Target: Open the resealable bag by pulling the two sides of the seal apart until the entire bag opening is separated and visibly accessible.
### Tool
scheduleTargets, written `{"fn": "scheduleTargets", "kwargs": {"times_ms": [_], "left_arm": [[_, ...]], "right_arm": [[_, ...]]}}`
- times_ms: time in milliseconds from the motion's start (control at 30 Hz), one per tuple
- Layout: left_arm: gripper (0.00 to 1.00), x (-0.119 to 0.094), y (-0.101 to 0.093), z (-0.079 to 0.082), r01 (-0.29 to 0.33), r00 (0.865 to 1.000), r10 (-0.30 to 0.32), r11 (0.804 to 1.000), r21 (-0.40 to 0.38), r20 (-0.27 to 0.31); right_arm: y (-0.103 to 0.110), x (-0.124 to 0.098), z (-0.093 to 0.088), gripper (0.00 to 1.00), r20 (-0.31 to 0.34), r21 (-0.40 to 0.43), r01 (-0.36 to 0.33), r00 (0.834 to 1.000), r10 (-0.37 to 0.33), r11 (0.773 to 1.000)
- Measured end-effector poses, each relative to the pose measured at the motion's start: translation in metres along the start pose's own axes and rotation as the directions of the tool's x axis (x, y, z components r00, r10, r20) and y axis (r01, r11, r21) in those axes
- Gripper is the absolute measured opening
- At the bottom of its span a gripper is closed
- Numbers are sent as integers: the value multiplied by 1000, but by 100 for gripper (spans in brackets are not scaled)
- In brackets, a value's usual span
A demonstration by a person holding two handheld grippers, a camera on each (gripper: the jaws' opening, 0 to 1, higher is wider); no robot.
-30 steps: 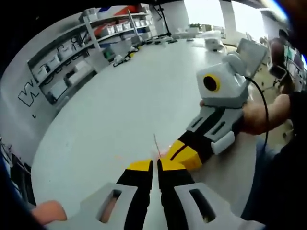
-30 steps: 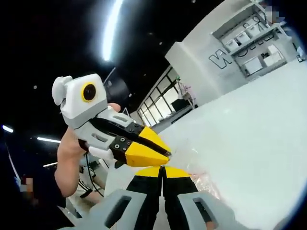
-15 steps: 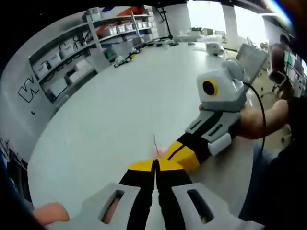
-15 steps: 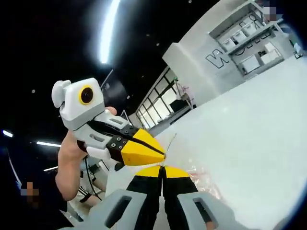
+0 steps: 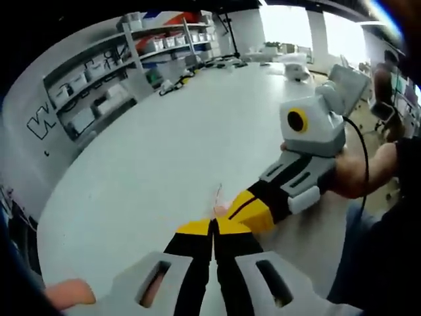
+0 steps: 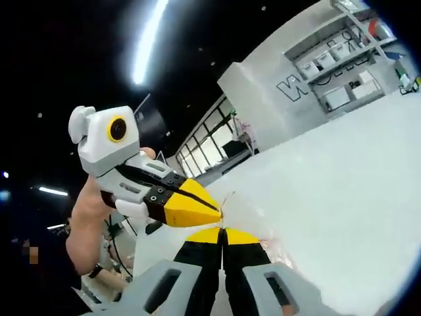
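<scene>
Grippers meet tip to tip above the white table, each pinching the thin clear resealable bag, which shows as little more than a pale edge with a faint pink tint rising between the yellow tips. In the left gripper view, the left gripper has its jaws pressed together on the bag's edge, and the right gripper comes in from the right, its yellow jaws also closed, touching the same spot; the hand that carries it sits behind its grey body. In the right gripper view, the right gripper is closed on the crinkled film of the bag, and the left gripper reaches in from the left with its jaws shut just above.

Compared with a second ago, the two tips remain just as close together and the seal shows no visible gap. The other gripper's body sits slightly higher and further right in the left gripper view, and in the right gripper view less of the bag's film is visible beside the jaws. Shelving with white bins stands along the far wall.
</scene>
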State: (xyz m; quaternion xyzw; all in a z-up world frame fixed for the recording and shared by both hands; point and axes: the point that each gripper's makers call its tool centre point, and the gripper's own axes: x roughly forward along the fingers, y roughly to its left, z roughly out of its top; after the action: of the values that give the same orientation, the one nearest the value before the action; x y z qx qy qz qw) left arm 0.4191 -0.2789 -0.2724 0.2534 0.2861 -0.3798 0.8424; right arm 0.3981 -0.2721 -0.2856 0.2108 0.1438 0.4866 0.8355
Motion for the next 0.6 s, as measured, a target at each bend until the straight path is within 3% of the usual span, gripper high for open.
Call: {"fn": "scheduleTargets", "kwargs": {"times_ms": [300, 433, 600], "left_arm": [[0, -1, 0, 2, -4, 1000, 5, 1000, -16, 14], [0, -5, 0, 9, 16, 998, -13, 998, -53, 55], [0, -8, -1, 10, 36, 998, -32, 997, -73, 63]], "right_arm": [[-2, -6, 6, 0, 12, -33, 43, 999, -42, 999], [1, -6, 12, 0, 49, -54, 28, 998, -25, 998], [3, -5, 14, 0, 68, -67, 12, 998, -7, 998]]}}
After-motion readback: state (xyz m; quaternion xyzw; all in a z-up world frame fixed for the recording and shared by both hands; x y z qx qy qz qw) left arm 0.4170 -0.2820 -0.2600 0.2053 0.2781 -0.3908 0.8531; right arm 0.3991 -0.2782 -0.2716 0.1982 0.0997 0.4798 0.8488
